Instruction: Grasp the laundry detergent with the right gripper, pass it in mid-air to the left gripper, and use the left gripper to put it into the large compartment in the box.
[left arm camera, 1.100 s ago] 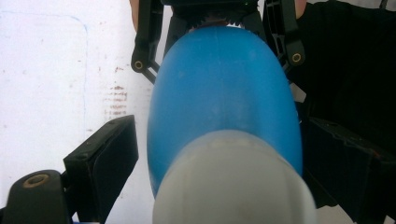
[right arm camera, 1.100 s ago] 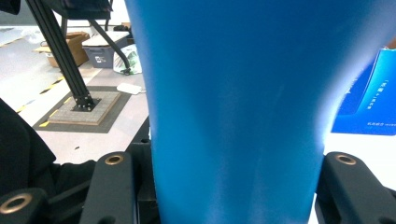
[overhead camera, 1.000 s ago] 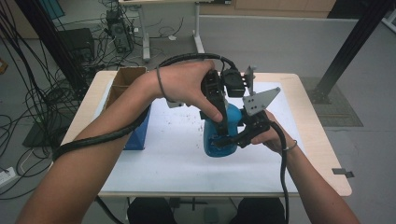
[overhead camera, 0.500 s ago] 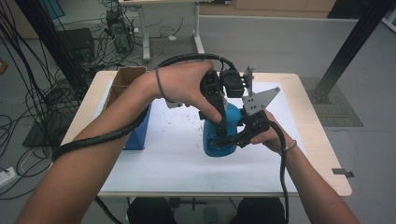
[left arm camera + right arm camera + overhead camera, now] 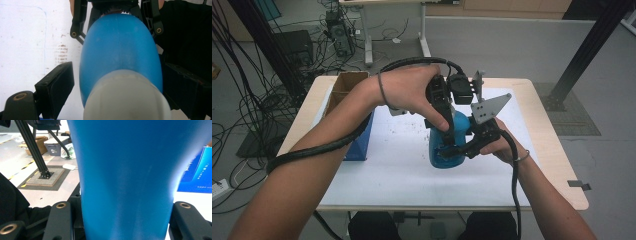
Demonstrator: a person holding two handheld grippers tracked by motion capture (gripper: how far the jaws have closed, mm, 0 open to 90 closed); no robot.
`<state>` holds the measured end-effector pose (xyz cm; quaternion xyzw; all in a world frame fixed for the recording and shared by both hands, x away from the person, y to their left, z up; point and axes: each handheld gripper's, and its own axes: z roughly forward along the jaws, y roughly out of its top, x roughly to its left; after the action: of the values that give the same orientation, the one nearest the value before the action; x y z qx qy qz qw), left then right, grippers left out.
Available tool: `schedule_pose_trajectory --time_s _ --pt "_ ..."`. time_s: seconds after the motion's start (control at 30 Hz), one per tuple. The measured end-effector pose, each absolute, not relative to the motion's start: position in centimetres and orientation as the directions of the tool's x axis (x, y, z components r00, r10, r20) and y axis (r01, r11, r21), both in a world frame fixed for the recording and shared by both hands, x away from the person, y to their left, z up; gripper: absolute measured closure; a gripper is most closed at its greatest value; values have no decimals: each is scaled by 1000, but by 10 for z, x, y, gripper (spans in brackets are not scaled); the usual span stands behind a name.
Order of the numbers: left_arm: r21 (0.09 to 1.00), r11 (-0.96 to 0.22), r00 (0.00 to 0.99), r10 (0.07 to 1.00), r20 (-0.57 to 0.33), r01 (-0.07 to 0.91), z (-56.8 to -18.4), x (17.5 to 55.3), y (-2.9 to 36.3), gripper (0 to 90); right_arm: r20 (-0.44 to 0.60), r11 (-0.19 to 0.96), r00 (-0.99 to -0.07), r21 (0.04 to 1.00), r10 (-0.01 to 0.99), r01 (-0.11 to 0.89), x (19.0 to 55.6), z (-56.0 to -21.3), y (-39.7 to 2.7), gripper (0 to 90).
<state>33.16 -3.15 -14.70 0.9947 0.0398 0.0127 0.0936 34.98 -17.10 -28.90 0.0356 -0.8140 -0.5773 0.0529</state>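
A blue bottle (image 5: 439, 156) with a white cap (image 5: 127, 97) stands upright on the white sheet (image 5: 387, 165) in the middle of the table. My left gripper (image 5: 446, 122) comes down from above; its jaws sit on either side of the cap and look shut on it. From the right side, my right gripper (image 5: 454, 150) is shut on the bottle's body (image 5: 125, 175). In the left gripper view (image 5: 117, 86), the bottle (image 5: 120, 45) runs away from the camera, with the right gripper's black linkage at its far end. In the right gripper view (image 5: 122, 220), both jaws flank the blue wall.
A blue box (image 5: 362, 142) lies on the table's left side, with an open cardboard box (image 5: 347, 82) behind it. Dark specks dot the sheet near the bottle. Bare wooden tabletop (image 5: 547, 120) borders the sheet on the right. Cables and a black frame post stand on the floor around.
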Motion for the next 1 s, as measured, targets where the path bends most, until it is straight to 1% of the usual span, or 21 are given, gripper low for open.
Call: schedule_pose_trajectory --time_s 0.27,0.57,1.0 --pt "179 -981 997 80 22 74 -146 331 -32 155 45 330 -992 944 -122 2 350 -289 -171 445" --pt "178 -981 997 77 23 72 -146 332 -34 242 42 328 -992 945 -122 0 349 -288 -170 445" --pt "175 -981 997 82 -5 82 -145 335 -34 356 41 325 -992 946 -121 -1 349 -288 -171 445"
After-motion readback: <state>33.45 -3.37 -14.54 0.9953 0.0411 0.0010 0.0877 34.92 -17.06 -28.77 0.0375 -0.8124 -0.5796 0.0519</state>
